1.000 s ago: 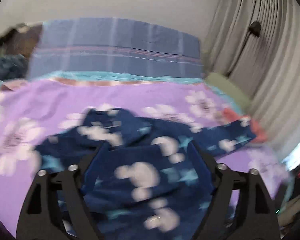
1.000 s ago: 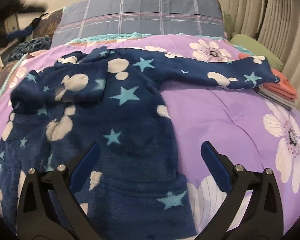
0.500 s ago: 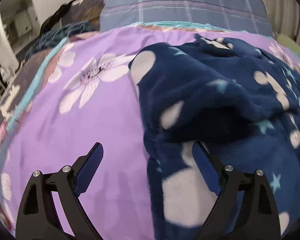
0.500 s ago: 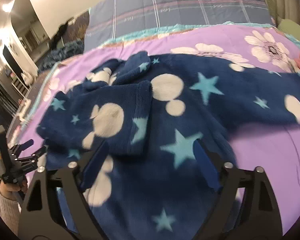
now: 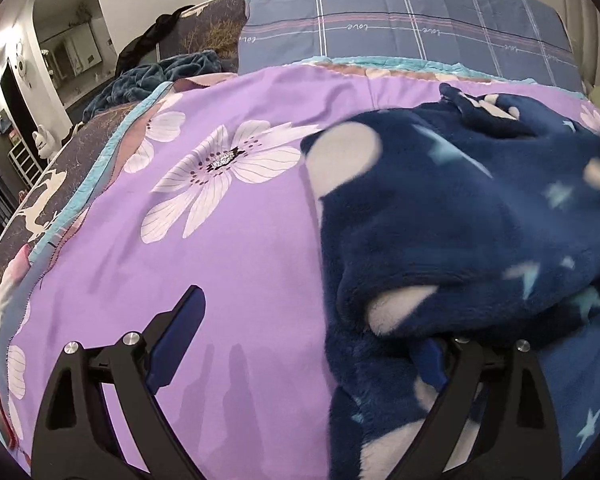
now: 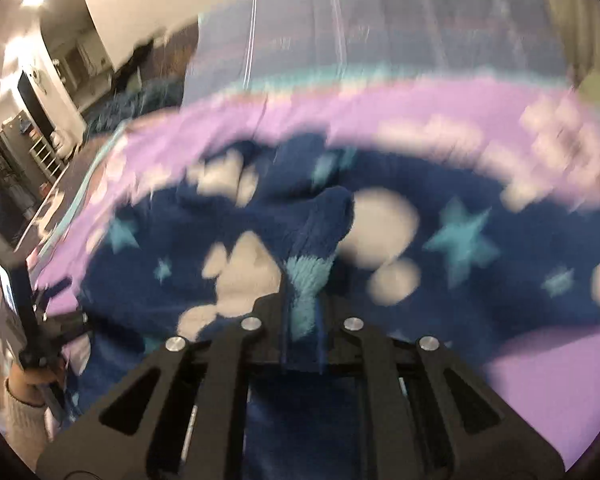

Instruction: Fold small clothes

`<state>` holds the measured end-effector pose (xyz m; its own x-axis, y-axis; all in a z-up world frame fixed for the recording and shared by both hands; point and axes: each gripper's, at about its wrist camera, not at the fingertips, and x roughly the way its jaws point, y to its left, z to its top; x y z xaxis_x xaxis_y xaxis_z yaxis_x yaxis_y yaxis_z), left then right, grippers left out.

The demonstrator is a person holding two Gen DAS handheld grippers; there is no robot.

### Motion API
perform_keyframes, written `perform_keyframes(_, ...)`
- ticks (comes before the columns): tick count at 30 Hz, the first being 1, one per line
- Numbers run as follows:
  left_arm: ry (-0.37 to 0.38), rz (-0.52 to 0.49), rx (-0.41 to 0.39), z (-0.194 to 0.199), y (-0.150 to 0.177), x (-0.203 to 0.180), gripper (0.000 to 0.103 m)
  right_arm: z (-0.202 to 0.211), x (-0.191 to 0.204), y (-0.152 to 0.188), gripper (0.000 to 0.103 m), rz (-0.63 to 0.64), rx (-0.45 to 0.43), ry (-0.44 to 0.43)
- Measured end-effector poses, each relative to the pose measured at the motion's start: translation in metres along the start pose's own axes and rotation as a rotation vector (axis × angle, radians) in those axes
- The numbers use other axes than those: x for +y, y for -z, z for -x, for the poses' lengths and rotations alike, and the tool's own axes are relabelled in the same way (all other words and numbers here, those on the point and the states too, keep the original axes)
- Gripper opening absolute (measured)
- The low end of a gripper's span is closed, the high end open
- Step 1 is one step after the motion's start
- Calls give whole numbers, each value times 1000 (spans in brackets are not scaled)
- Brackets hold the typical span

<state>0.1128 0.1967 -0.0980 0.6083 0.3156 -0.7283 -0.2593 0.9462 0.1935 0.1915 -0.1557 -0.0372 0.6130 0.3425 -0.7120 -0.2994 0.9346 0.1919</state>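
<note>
A navy fleece garment [image 5: 440,220] with white mouse-head shapes and teal stars lies rumpled on the bed. My left gripper [image 5: 308,340] sits low at its left edge with its jaws opening. Its left finger [image 5: 180,328] is over bare bedspread, while a fold of fleece drapes over the right finger and the pads do not press the cloth. In the blurred right wrist view, my right gripper [image 6: 304,312] is shut on a raised fold of the garment [image 6: 480,280] near its middle. A hand in a pale sleeve [image 6: 20,396] holds the left tool at that view's far left.
A purple bedspread [image 5: 220,240] with white flowers covers the bed. A grey-blue checked pillow [image 5: 400,28] stands at the head, with a dark teal blanket [image 5: 160,76] to its left. The bed's left edge [image 5: 60,208] drops toward a room with shelves.
The right gripper went from wide open above the garment to shut on a fold of it. The left gripper swung down to the garment's left edge, and fleece now covers its right finger.
</note>
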Motion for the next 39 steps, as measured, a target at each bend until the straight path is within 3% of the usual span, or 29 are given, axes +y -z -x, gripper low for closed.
perform_keyframes(2, -3, -4, -9, 3, 1, -1, 94, 14, -9, -5, 14, 31, -24, 54)
perform_keyframes(3, -15, -13, -14, 3, 2, -2, 94, 12, -14, -3, 25, 46, 5, 71)
perform_keyframes(4, -19, -19, -15, 3, 2, -3, 94, 6, -19, 1, 48, 53, 39, 89)
perform_keyframes(5, -20, -22, -16, 3, 2, -3, 94, -3, -26, 8, 57, 51, 93, 108)
perform_keyframes(6, -16, -20, -16, 3, 2, -2, 94, -9, -34, 16, 58, 34, 124, 107)
perform_keyframes(13, 26, 16, 7, -3, 4, 4, 96, -25, -56, -7, 60, -116, 83, -23)
perform_keyframes(17, 29, 27, 15, -7, 6, 5, 99, -63, -44, -28, 62, -97, 107, -29)
perform_keyframes(18, 33, 31, 17, -8, 7, 6, 99, -77, -40, -29, 54, -103, 127, -14)
perform_keyframes(19, 42, 40, 20, -9, 7, 8, 100, -84, -37, -29, 24, -107, 139, -1)
perform_keyframes(21, 58, 57, 23, -10, 8, 11, 100, -87, -27, -31, 17, -88, 126, 30)
perform_keyframes(23, 78, 75, 30, -12, 9, 14, 101, -65, -19, -37, 16, -67, 13, 61)
perform_keyframes(25, 90, 85, 37, -14, 9, 15, 102, -51, -22, -42, 19, -74, -47, 73)
perform_keyframes(26, 96, 93, 40, -15, 9, 16, 102, -53, -26, -44, 21, -84, -48, 116)
perform_keyframes(28, 110, 107, 44, -16, 10, 18, 102, -68, -34, -42, 34, -57, 11, 229)
perform_keyframes(30, 112, 111, 42, -16, 10, 18, 102, -74, -48, -33, 32, -60, 65, 287)
perform_keyframes(31, 106, 107, 37, -15, 10, 17, 102, -67, -53, -28, 31, -103, 50, 251)
perform_keyframes(33, 105, 103, 32, -12, 9, 17, 101, -42, -54, -18, 31, -177, 3, 81)
perform_keyframes(35, 143, 95, 26, -5, 9, 17, 91, -17, -39, -8, 31, -147, -27, -50)
perform_keyframes(36, 166, 89, 24, -1, 9, 18, 84, -8, -29, -1, 40, -117, -37, -85)
perform_keyframes(37, 183, 79, 16, 9, 10, 19, 82, -3, -20, 7, 56, -83, -31, -113)
perform_keyframes(39, 197, 72, -11, 26, 11, 23, 77, -12, -2, 28, 64, -1, 49, -139)
